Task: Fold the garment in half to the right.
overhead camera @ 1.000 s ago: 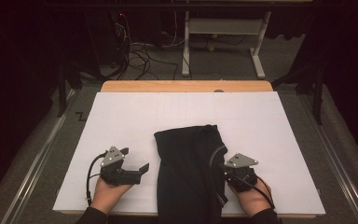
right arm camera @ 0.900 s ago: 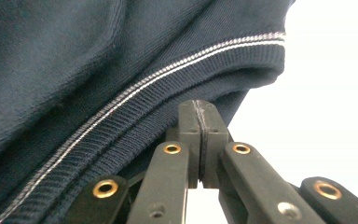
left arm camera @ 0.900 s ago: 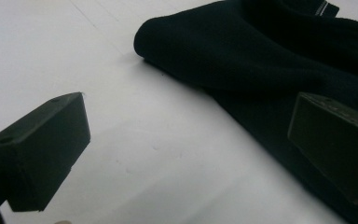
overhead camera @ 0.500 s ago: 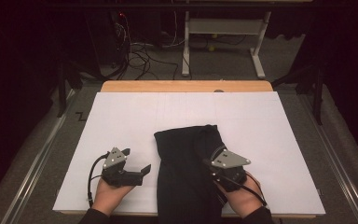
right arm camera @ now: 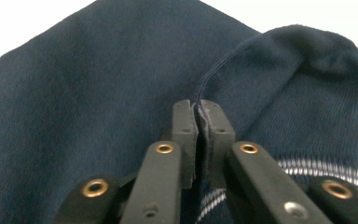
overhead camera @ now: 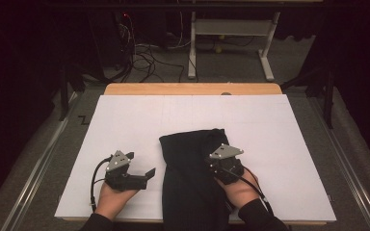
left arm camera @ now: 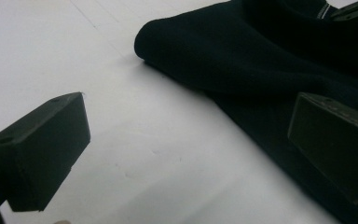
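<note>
A dark navy garment lies on the white table, reaching to the near edge. My right gripper sits over the garment's right part, shut on a ribbed edge with thin white stripes; the fabric is pinched between its pads and lifted into a fold over the garment. My left gripper rests on the table just left of the garment, open, nothing between its jaws. From the left gripper view the garment's rounded fold lies ahead and to the right.
A wooden strip borders the table's far edge. Beyond it stand a white metal frame and cables on the floor. Metal rails run along both sides of the table.
My right gripper has moved left and slightly up over the garment, drawing the pinched edge inward with it. The left gripper has stayed put.
</note>
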### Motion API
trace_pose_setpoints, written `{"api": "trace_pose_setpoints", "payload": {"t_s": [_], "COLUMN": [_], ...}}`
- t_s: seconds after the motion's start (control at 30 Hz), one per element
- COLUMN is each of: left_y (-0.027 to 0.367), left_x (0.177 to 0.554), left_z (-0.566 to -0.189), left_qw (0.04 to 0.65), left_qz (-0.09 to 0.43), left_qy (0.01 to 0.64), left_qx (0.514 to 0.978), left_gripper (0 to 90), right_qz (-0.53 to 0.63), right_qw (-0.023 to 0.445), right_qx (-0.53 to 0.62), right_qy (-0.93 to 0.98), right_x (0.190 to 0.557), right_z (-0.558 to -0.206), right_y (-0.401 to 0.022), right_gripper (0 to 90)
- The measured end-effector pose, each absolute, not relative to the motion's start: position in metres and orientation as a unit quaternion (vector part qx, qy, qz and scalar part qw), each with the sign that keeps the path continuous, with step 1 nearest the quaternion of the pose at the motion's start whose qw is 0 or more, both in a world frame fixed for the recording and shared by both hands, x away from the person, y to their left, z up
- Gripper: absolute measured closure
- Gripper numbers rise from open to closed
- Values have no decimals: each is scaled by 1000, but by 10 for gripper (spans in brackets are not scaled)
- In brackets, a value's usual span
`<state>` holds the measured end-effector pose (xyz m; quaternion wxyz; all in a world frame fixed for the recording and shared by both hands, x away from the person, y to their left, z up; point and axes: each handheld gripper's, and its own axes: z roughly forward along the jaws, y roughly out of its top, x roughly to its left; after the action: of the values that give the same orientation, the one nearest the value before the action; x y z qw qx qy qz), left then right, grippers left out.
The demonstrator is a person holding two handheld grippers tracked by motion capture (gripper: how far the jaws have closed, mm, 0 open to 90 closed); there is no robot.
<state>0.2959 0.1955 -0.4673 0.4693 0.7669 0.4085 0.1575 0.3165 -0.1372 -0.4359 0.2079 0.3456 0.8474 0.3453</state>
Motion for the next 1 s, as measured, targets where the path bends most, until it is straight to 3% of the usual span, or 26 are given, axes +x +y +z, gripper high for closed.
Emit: {"api": "trace_pose_setpoints", "payload": {"t_s": [0.27, 0.5, 0.73, 1.0], "left_y": [202, 211, 224, 232], "left_x": [287, 280, 279, 282], "left_z": [-467, -467, -469, -466], "left_qw": [466, 463, 464, 474], "left_qz": [164, 170, 169, 167], "left_qy": [414, 427, 445, 445], "left_qx": [765, 758, 747, 742], "left_gripper": [0, 0, 0, 0], "right_qz": [369, 355, 389, 477], "right_qw": [225, 222, 226, 248], "right_qx": [381, 410, 425, 400], "right_qy": [817, 810, 785, 742], "right_x": [301, 302, 308, 292], "right_z": [-442, -460, -467, -461], "right_y": [-182, -217, -255, -294], "right_gripper": [863, 774, 572, 233]}}
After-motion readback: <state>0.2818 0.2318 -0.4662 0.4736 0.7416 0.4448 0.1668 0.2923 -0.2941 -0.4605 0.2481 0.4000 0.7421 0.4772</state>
